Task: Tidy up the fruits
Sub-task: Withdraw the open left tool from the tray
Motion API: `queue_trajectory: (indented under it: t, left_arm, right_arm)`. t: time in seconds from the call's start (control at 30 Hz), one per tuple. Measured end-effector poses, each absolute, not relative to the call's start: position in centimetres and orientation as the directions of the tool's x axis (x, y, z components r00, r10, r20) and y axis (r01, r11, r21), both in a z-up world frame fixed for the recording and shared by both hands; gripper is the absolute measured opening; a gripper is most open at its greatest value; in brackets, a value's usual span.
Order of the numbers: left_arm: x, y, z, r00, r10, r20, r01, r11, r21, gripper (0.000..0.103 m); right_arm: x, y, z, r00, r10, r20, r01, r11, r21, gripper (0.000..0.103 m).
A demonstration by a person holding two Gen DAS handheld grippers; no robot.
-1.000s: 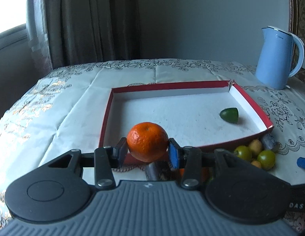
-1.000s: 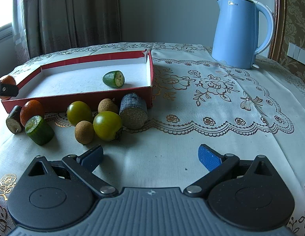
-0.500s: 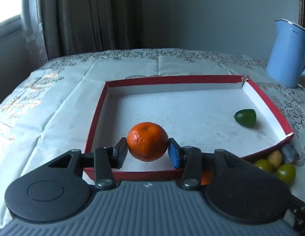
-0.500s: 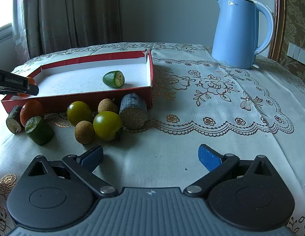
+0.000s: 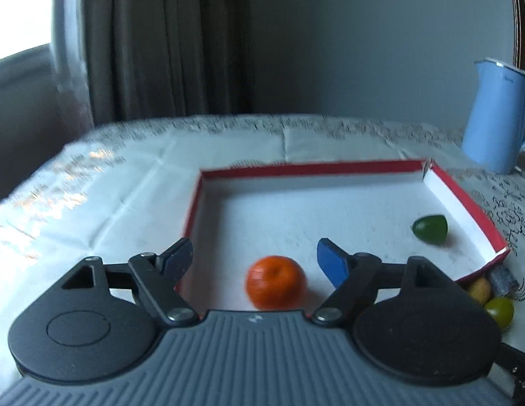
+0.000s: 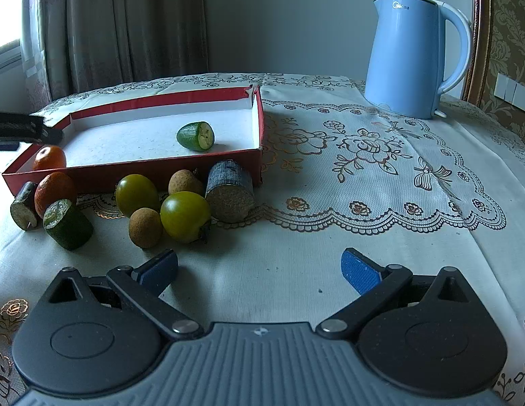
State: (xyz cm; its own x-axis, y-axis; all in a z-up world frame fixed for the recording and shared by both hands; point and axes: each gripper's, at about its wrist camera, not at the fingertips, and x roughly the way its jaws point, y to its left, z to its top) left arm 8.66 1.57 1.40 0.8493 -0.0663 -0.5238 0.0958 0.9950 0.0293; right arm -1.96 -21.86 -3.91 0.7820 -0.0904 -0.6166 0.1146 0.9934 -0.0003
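Already two pieces sit in the red tray (image 6: 259, 125): a green fruit half (image 6: 195, 136) and the mandarin (image 5: 275, 281), blurred, probably just landed near the front-left corner. Left gripper (image 5: 259, 258) jaws have just been opening, now wide, pads clear of the mandarin between them. Right gripper (image 6: 259, 269) wide, empty, over the tablecloth (image 6: 380, 176). Left to do: the fruit pile (image 6: 184, 215) outside the tray's front wall, roughly eight pieces.
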Motion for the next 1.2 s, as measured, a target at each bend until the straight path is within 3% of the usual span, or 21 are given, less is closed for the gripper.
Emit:
queue_trajectory:
  t: [0.17,0.53,1.2]
  left_arm:
    - [4.8,2.3,2.5,0.881,-0.066,-0.469,0.085,0.996,0.019,0.096]
    - [-1.6,1.9,0.2,0.858,-0.105,-0.503,0.144,0.989,0.039,0.103]
    - [0.0,2.5,-3.2,0.781,-0.089,-0.618,0.108,0.994,-0.006,0.103]
  right_arm:
    - [-2.0,-21.8,-3.9,0.782,-0.09,-0.617,0.115,0.993,0.0,0.103]
    - [-1.9,-21.8,-3.9,0.782,-0.091,-0.617,0.115,0.993,0.0,0.103]
    - [-2.6,-22.6,-3.7,0.804,-0.053,-0.592,0.099,0.994,0.047,0.103]
